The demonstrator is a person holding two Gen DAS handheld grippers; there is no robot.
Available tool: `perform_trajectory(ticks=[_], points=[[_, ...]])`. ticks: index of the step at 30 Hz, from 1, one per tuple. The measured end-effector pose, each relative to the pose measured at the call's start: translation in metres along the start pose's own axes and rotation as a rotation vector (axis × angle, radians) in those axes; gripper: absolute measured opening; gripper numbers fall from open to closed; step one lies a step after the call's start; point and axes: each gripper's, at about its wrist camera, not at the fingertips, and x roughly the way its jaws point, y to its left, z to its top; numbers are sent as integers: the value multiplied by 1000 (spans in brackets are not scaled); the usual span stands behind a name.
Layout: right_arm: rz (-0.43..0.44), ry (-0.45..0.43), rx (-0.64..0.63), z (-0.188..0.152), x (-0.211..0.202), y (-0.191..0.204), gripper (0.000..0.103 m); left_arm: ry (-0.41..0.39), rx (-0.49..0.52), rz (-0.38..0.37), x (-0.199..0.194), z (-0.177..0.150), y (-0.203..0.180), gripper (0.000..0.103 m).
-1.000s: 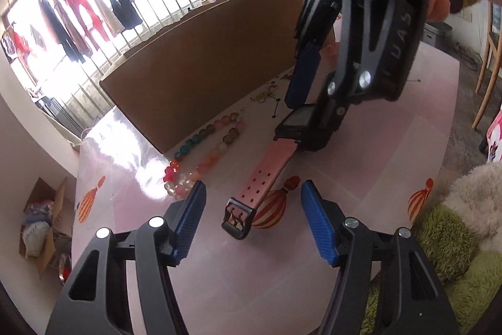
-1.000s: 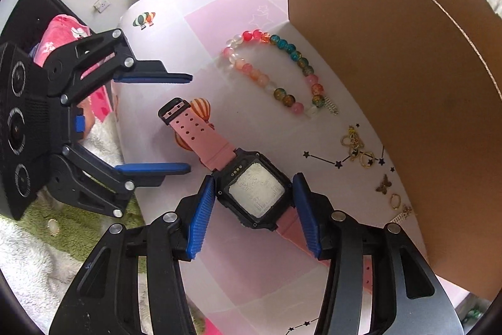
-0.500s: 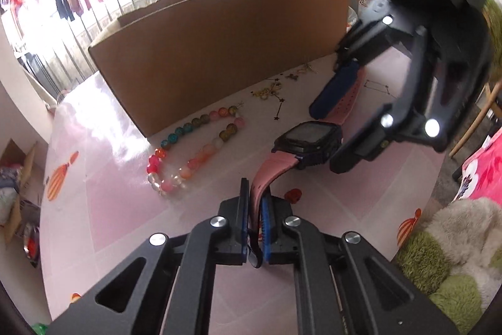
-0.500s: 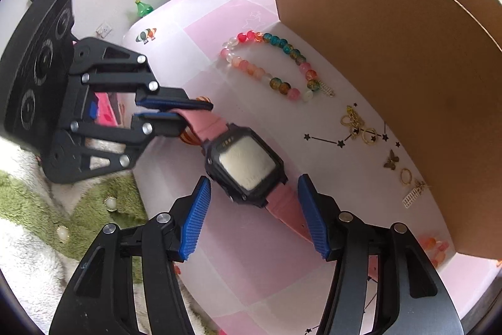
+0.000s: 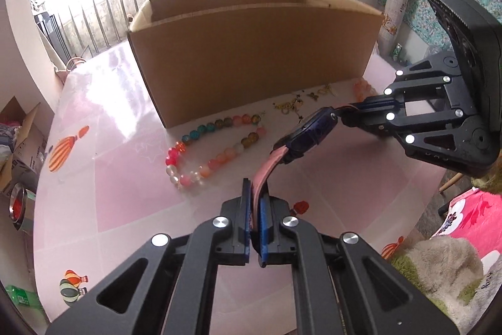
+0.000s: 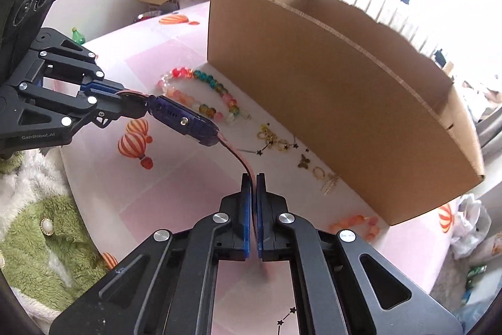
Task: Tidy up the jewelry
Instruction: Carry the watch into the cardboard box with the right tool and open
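Watch: pink-strapped digital watch with a dark purple-black case (image 5: pixel 309 132) (image 6: pixel 183 121), lifted off the bench and strung between the two grippers, case tilted on edge at mid-frame.
Left gripper: black with blue pads (image 5: pixel 254 218), at bottom centre of the left wrist view; its fingers (image 5: pixel 246 209) are pressed nearly together, pinching one pink strap end that rises from them to the case.
Right gripper: same black and blue build (image 6: pixel 254 209), at bottom centre of the right wrist view; its fingers (image 6: pixel 247 206) are nearly closed, pinching the other strap, which curves up and left to the case.
Bench: glossy pink and white chequered top with printed hot-air balloons (image 5: pixel 125 193) (image 6: pixel 175 193), under the hanging watch.
Bead bracelet: loop of red, pink, orange, teal and amber round beads (image 5: pixel 213 146) (image 6: pixel 200 93), flat on the bench beyond the watch, just in front of the box.
Small jewellery: gold-coloured rings, charms and a butterfly piece (image 5: pixel 301 102) (image 6: pixel 301 159), scattered along the foot of the box.
Orange beads: short peach-orange bead string (image 6: pixel 354 222), lower right of the right wrist view, near the box corner.
Box: large open brown cardboard box (image 5: pixel 251 58) (image 6: pixel 329 102), standing on the bench behind all the jewellery.
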Motion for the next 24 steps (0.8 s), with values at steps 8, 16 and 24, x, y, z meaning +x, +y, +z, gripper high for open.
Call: perform_trajectory(ticks=[8,16,24], points=[[-130,-220,29,62,-89,-24,1,-214,28,12,-76,75,19,4],[13,-50,190,144,-33,-127,1,-22,-46,-50,-14,182,60,4],[146,299,302,152,76,-156,1,280,-100,-33,106,223,88,4]])
